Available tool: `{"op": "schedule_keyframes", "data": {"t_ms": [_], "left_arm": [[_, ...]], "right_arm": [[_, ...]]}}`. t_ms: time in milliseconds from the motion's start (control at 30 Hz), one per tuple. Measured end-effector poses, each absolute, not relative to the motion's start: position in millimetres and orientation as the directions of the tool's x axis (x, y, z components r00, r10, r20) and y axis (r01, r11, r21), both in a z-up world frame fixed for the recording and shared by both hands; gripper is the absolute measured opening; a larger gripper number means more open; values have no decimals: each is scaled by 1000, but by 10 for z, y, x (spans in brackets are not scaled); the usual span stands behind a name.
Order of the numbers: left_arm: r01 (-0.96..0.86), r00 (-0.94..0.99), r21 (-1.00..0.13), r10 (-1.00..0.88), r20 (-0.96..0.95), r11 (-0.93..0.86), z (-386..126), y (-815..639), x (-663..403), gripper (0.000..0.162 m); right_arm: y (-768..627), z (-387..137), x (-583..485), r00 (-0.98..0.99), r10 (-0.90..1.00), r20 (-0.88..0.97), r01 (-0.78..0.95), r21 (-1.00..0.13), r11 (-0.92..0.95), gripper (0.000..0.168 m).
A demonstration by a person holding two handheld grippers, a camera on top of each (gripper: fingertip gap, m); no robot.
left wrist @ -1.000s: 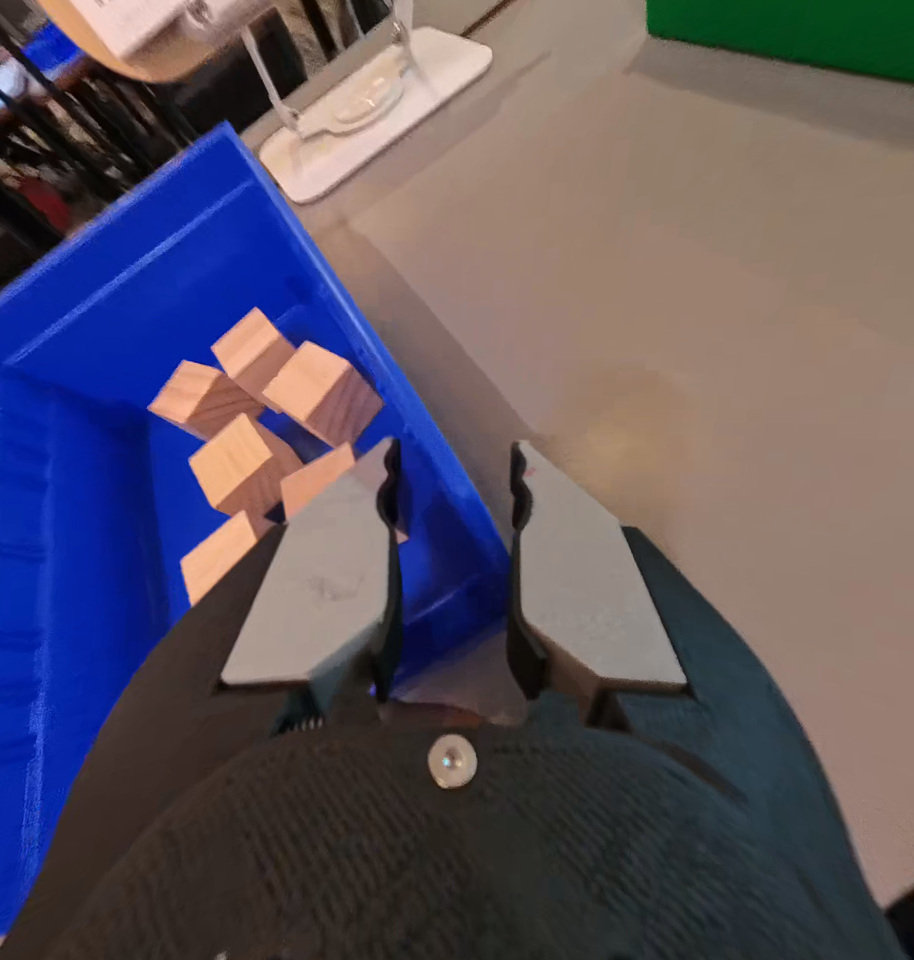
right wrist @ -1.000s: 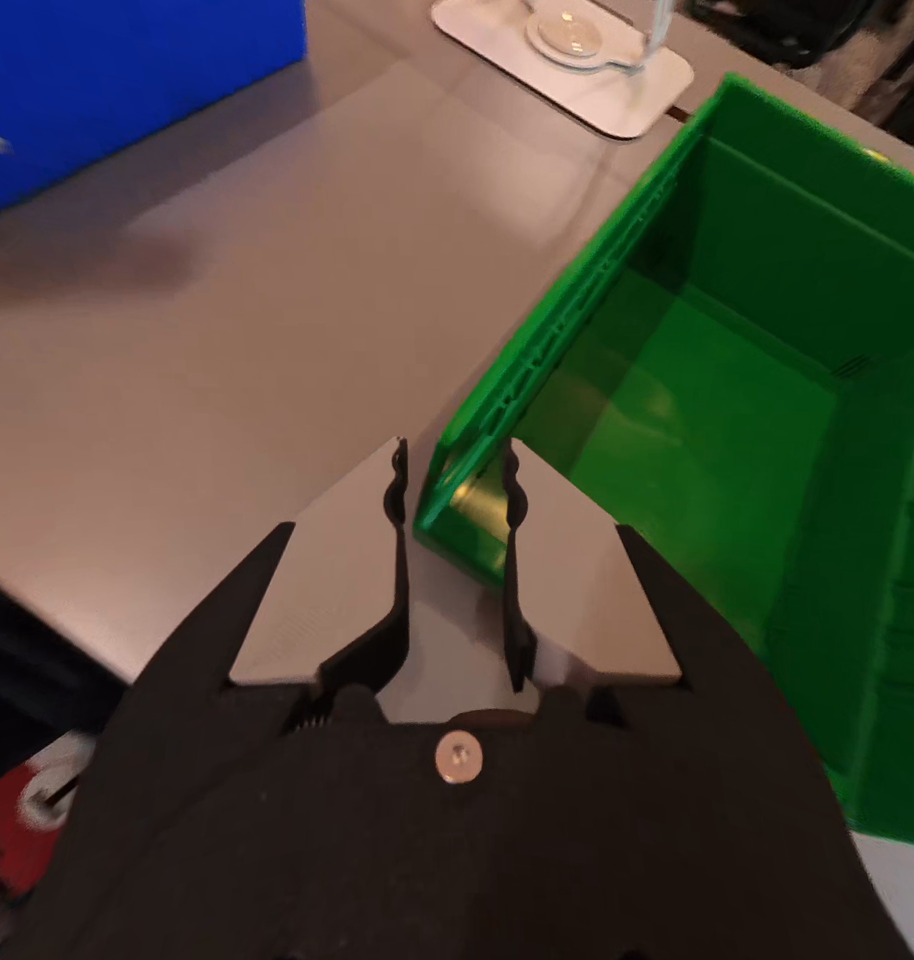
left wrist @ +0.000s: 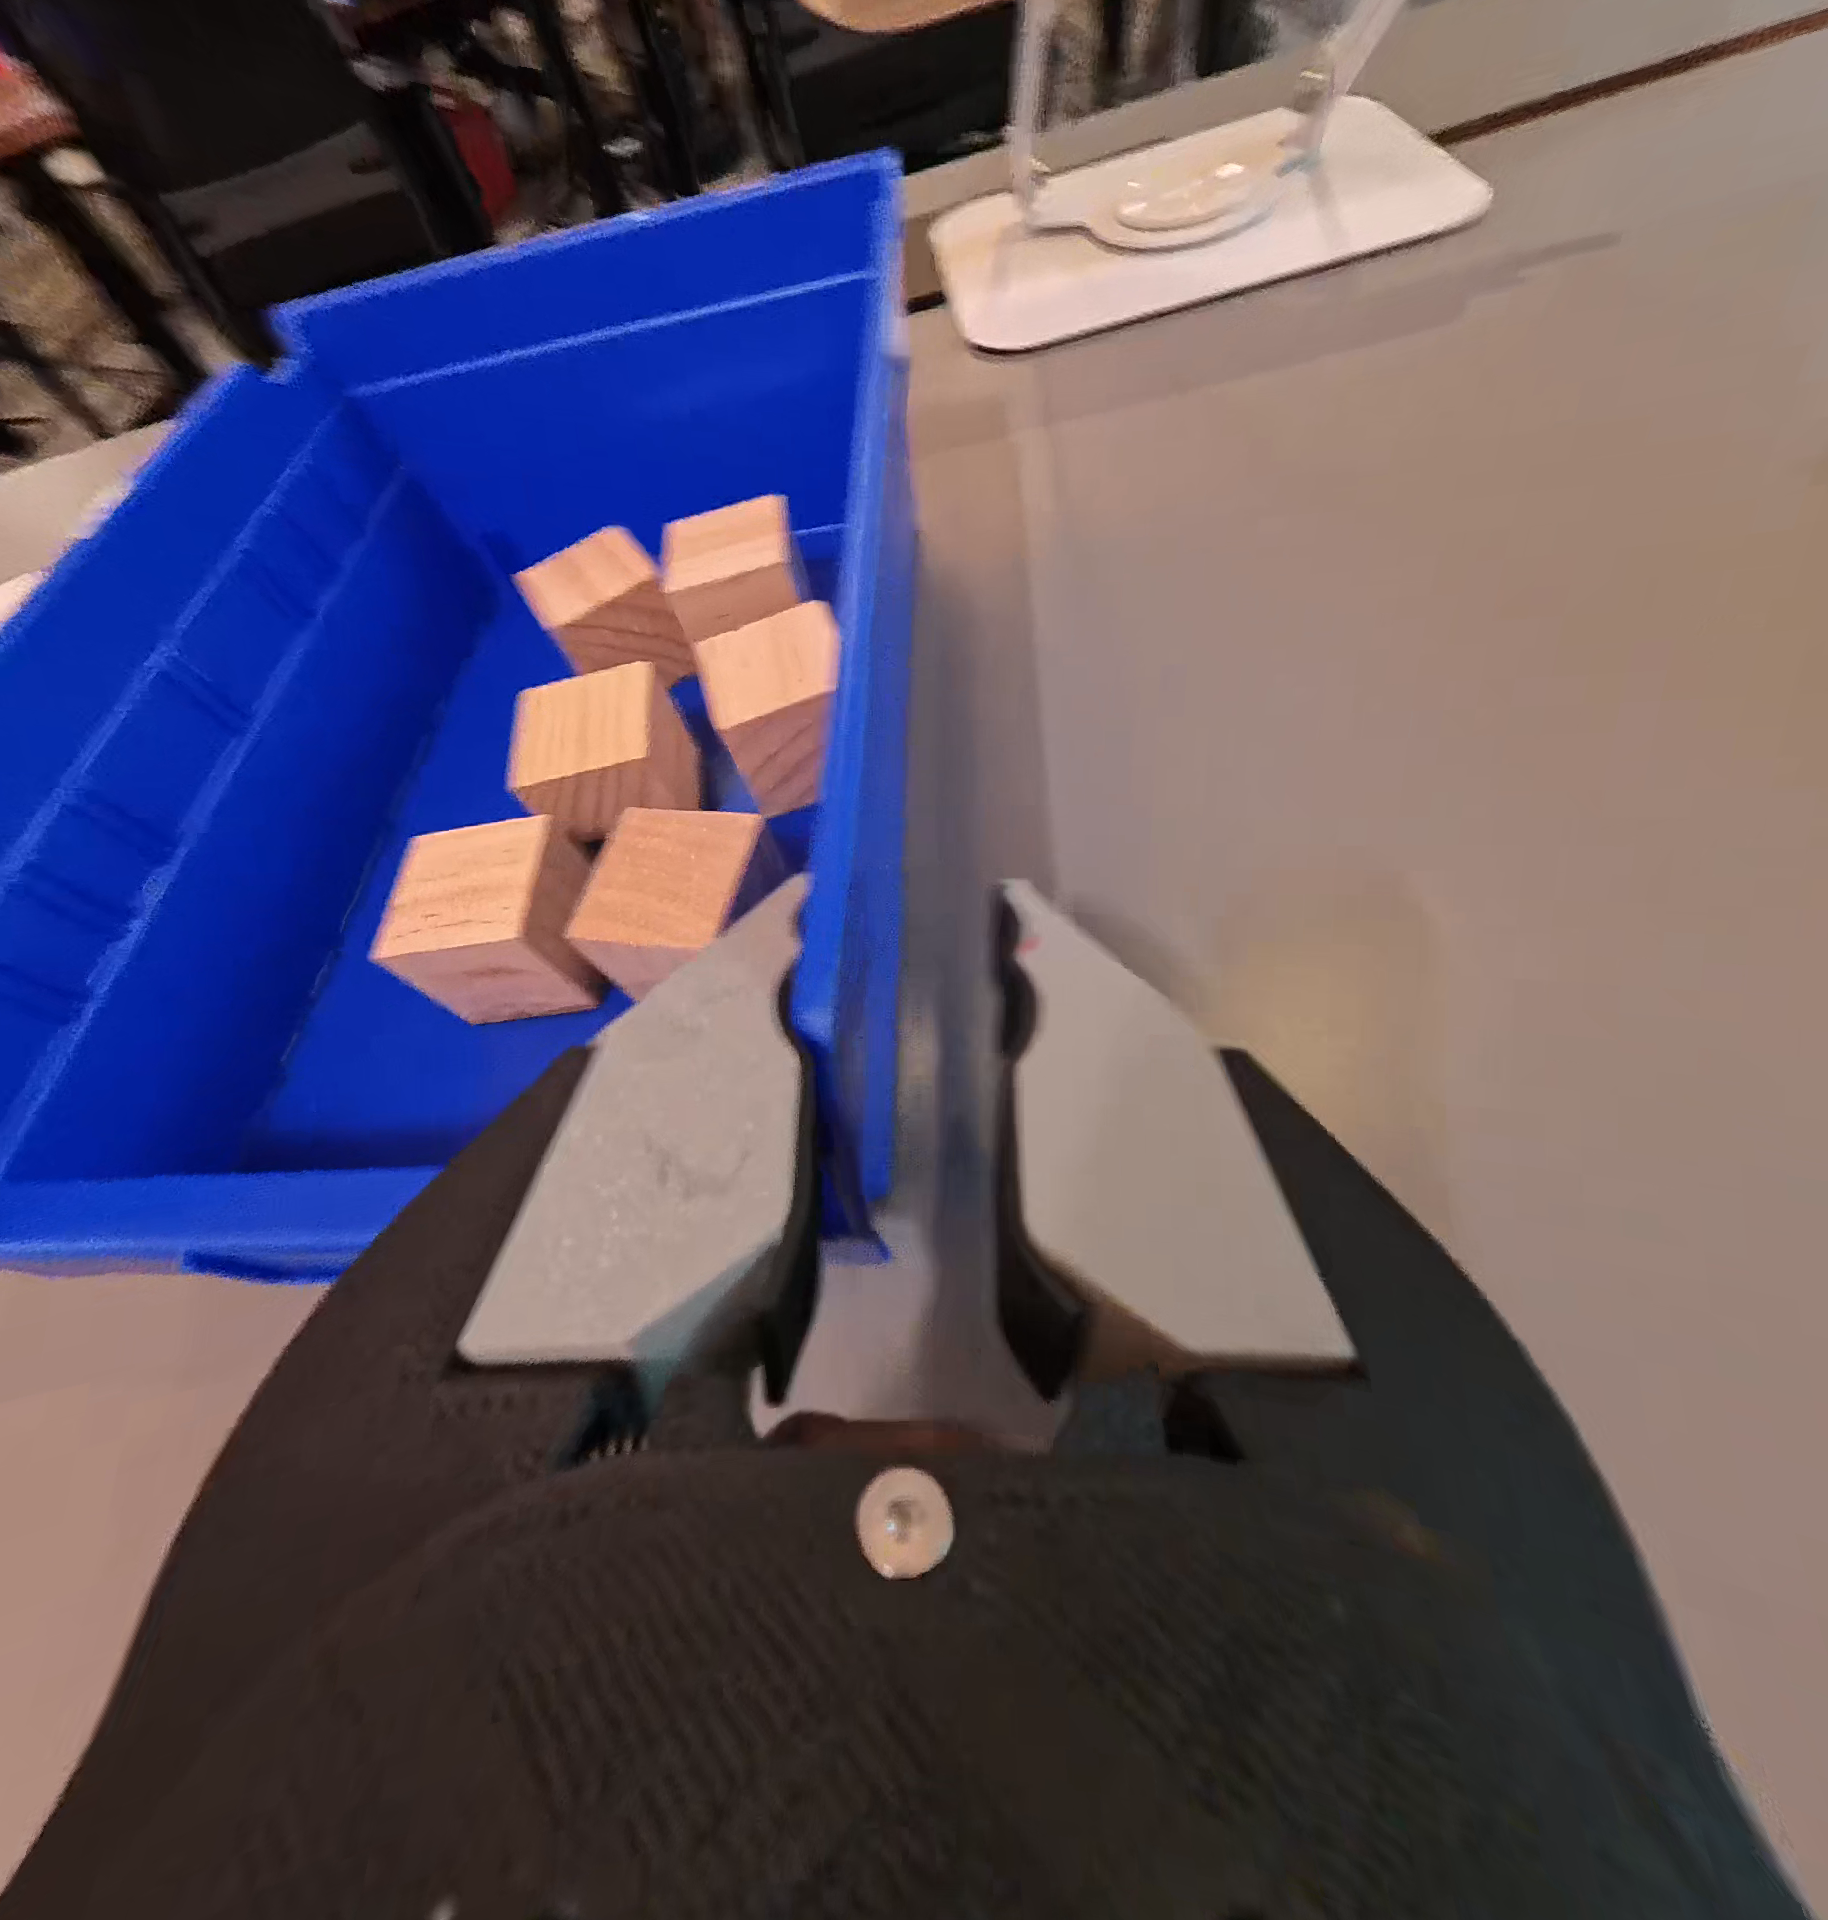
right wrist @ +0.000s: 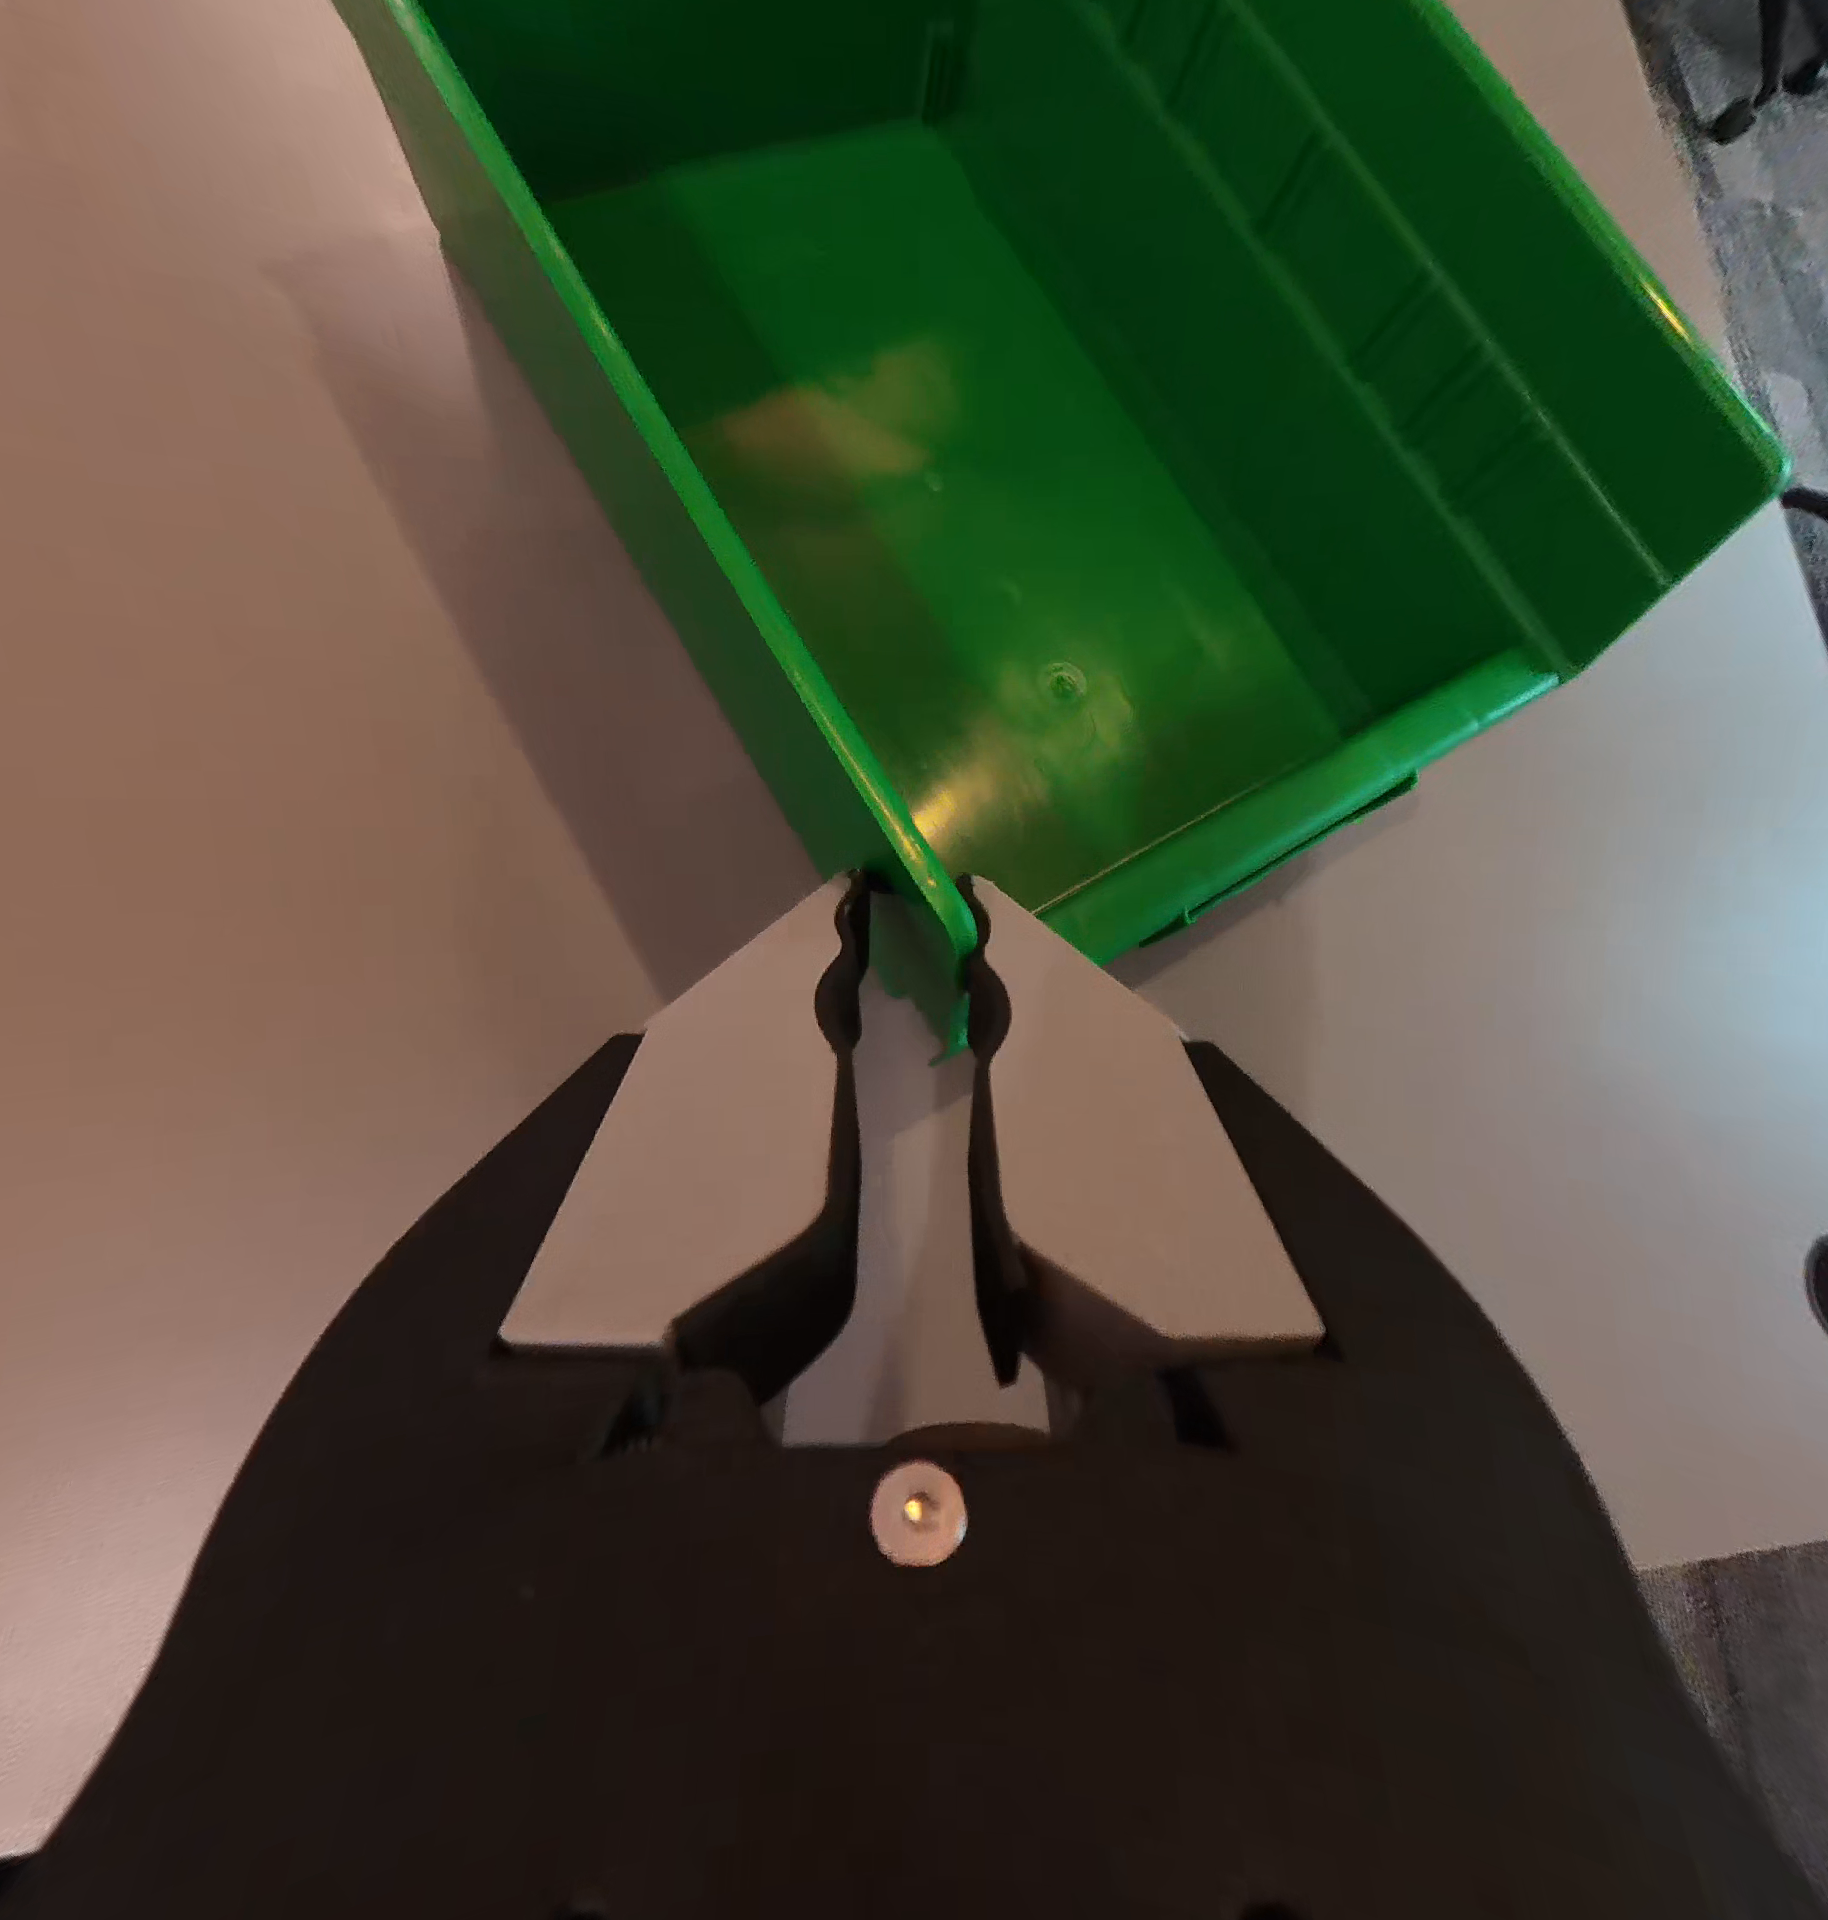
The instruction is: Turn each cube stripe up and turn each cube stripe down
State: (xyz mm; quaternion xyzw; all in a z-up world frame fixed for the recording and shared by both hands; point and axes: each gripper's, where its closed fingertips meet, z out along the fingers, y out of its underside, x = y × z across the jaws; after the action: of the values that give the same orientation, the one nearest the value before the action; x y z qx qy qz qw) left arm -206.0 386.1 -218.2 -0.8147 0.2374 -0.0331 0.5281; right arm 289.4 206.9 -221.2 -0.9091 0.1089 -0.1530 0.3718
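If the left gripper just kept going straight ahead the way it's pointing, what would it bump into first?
Most likely the right-hand wall of the blue bin. That wall runs through the gap of the left gripper, one finger over the bin, one over the table. The wooden cubes sit left of that line. Height is unclear.

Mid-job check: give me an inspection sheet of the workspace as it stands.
Surface: grey table, bare between the bins.
Job's things: six wooden cubes in blue bin; no stripes visible. Green bin empty.
Clutter: clear stand on white base.
Grippers: left tongs open, straddling the blue bin's wall; right tongs open, straddling the green bin's corner.
Cables: dark cable on the floor.
Surroundings: dark furniture legs, carpet.
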Motion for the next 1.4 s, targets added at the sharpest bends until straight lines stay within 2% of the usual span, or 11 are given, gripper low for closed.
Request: {"op": "schedule_keyframes", "data": {"t_ms": [67,100,200,267,433,600,733,800,967,1200,1400], "left_arm": [[-357,845,-867,-515,-143,-346,-2217,3731,-1877,73],[-362,828,-864,-547,-125,-350,-2226,3681,-1807,84],[-415,792,-844,-591,-152,-339,-2263,3593,-1709,98],[-440,770,-828,-620,-150,-346,-2280,3511,-1657,104],[-431,710,-838,-699,-87,-334,-2163,3284,-1509,102],[-371,662,-872,-749,-6,-321,-2010,3187,-1429,104],[-385,686,-889,-721,-96,-248,-1855,3305,-1628,77],[-379,754,-910,-625,-200,-166,-1604,3458,-1942,75],[-280,847,-945,-506,-162,-168,-1398,3667,-2524,86],[-364,854,-894,-478,-208,-261,-1742,3818,-2572,86],[-390,841,-870,-502,-203,-301,-1948,3849,-2461,86]], "right_arm": [[2048,-2212,2902,929,-313,196,-87,-707,-702,13],[2057,-2214,2843,934,-292,205,-68,-701,-709,12],[2153,-2231,2418,965,-147,215,40,-682,-730,9],[2225,-2261,2081,978,-44,206,108,-669,-735,24],[2338,-2280,1770,962,54,267,226,-669,-708,39],[2421,-2145,1473,988,139,70,142,-772,-619,63],[2450,-2029,1392,983,180,43,139,-813,-565,59],[2432,-1840,1383,981,185,52,139,-856,-499,57],[2340,-1412,1119,957,288,-29,72,-941,-331,56],[2338,-1550,219,797,580,-170,8,-957,-291,60],[2649,-1964,51,839,544,-5,131,-969,-211,63]]}}
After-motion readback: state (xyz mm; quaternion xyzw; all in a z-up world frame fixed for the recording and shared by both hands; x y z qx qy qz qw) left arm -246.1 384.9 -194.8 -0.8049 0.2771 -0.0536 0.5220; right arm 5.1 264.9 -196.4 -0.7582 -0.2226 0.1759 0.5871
